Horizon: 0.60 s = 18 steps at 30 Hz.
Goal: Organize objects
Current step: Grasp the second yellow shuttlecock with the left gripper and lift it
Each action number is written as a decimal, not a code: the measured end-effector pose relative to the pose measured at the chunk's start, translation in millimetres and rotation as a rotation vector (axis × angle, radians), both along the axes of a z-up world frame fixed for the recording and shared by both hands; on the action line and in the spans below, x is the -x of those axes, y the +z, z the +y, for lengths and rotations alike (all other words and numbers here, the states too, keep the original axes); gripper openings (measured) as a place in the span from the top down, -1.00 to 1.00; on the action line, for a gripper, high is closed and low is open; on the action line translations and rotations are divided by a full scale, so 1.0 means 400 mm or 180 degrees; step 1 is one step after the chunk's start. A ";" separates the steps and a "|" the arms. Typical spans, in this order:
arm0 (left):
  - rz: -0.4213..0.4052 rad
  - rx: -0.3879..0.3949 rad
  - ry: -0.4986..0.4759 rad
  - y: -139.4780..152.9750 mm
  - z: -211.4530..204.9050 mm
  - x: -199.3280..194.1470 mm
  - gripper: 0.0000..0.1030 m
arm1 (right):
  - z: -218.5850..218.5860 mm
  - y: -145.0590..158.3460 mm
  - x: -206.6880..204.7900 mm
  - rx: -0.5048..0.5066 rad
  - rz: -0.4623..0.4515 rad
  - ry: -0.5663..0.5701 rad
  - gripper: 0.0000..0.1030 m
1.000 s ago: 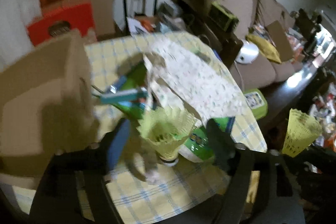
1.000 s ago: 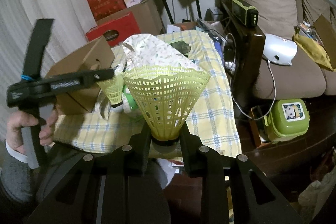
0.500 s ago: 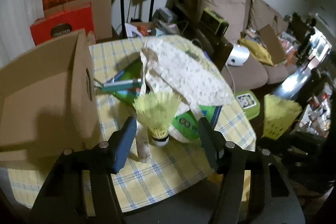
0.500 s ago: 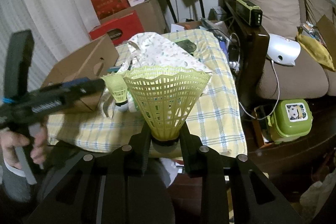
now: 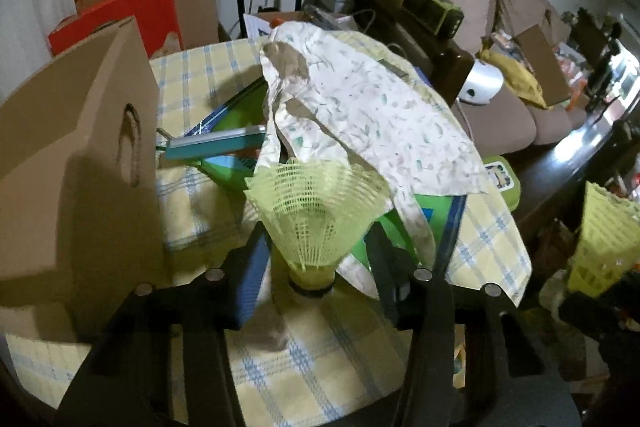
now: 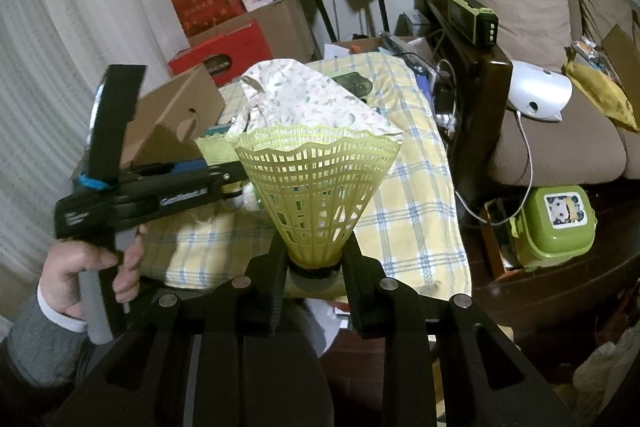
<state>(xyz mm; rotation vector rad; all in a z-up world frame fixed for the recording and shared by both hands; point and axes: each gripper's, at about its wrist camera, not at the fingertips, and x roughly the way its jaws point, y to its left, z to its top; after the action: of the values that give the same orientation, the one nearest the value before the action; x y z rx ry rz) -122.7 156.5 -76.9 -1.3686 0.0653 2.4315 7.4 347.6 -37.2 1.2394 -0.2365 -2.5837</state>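
- Left wrist view, far left of the frame: a cardboard box [image 5: 76, 155] with a cut-out handle is standing on the yellow checked tablecloth [image 5: 320, 355].
- Centre left: a teal flat box [image 5: 212, 143] is lying on green packaging, just beside the cardboard box.
- Lower centre: the left gripper [image 5: 316, 259] is sitting with its fingers spread on either side of a yellow-green shuttlecock [image 5: 316, 215]; the shuttlecock is standing cork-down on the cloth, and gaps are showing between it and both fingers, so the gripper is not clasping it.
- Upper centre: a floral cloth bag [image 5: 368, 107] is draping over the green packaging, its edge lying just behind the shuttlecock's skirt.
- Far right edge: a second shuttlecock [image 5: 604, 231] is showing, clear of the table.
- Right wrist view, left of the frame: a hand [image 6: 80, 267] is holding the handle of the other gripper tool.
- Centre: the right gripper [image 6: 314, 267] is clamping the second shuttlecock [image 6: 316, 187] at its cork base, skirt pointing up, in front of the table's near edge.
- Lower right: a green lunch box [image 6: 556, 227] is resting on the floor by the sofa [image 6: 560, 131].
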 end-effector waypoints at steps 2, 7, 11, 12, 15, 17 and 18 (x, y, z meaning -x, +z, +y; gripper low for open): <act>-0.0015 -0.0012 0.0032 -0.003 -0.003 0.005 0.26 | 0.000 0.000 -0.001 0.0000 0.0001 -0.0001 0.50; 0.0057 -0.0188 -0.0024 0.041 -0.024 -0.024 0.32 | 0.000 0.007 0.000 -0.0019 0.0028 0.0001 0.50; 0.0103 -0.0422 -0.0102 0.107 -0.051 -0.052 0.32 | -0.003 0.024 0.006 -0.0041 0.0068 0.0019 0.50; 0.0115 -0.0472 -0.0117 0.125 -0.059 -0.059 0.31 | -0.005 0.030 0.007 -0.0047 0.0083 0.0025 0.50; 0.0153 -0.0566 -0.0133 0.168 -0.080 -0.074 0.31 | -0.015 0.049 0.009 -0.0065 0.0130 0.0055 0.50; 0.0193 -0.0587 -0.0132 0.194 -0.092 -0.084 0.31 | -0.027 0.064 0.013 -0.0082 0.0169 0.0086 0.50; 0.0215 -0.0588 -0.0125 0.206 -0.097 -0.087 0.31 | -0.033 0.071 0.014 -0.0088 0.0187 0.0102 0.50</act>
<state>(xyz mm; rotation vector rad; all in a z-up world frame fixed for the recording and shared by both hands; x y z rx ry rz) -87.8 117.5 5.4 -1.1941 -0.1119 2.3844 1.6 334.3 -8.9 1.1646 -0.1684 -2.5998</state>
